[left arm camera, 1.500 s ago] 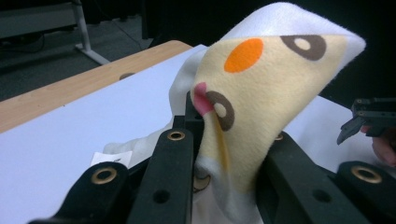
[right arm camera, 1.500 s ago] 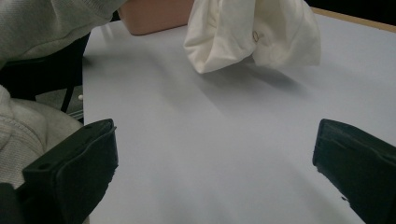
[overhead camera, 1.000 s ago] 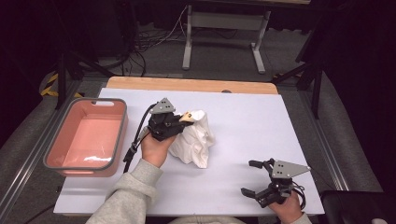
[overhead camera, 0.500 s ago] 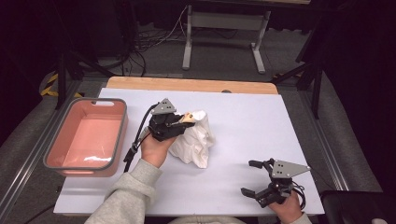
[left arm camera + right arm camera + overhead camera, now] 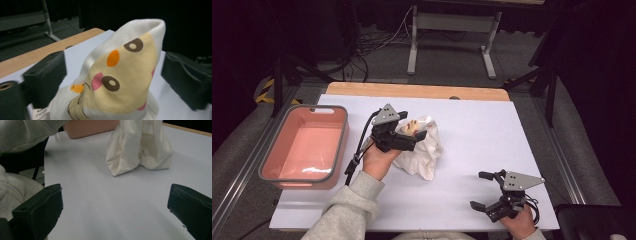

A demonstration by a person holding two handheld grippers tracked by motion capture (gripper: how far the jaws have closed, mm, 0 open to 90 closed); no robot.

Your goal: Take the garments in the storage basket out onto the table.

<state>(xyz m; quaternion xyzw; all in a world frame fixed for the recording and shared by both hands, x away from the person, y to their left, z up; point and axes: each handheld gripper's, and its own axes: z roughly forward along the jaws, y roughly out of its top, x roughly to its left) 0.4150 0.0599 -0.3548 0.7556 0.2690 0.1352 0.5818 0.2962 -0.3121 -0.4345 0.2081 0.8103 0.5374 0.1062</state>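
A white plush cloth (image 5: 424,152) with a yellow cartoon face (image 5: 120,75) stands bunched in a peak near the middle of the white table (image 5: 492,130). My left gripper (image 5: 416,136) reaches level around that peak. Its jaws have just been opening, and in the left gripper view (image 5: 112,72) they stand apart on either side with the cloth between them, untouched. My right gripper (image 5: 478,190) rests open near the table's front right corner with nothing between its jaws (image 5: 115,205), pointing toward the cloth (image 5: 140,147).
A pink tub (image 5: 343,145) sits at the table's left side, and its wall shows behind the cloth in the right gripper view (image 5: 90,128). A wooden strip (image 5: 412,91) runs along the far edge. A grey sleeve (image 5: 347,210) comes in at the front left.
The left gripper's jaws have parted from the cloth's peak, which stays standing between them. Neither hand has moved.
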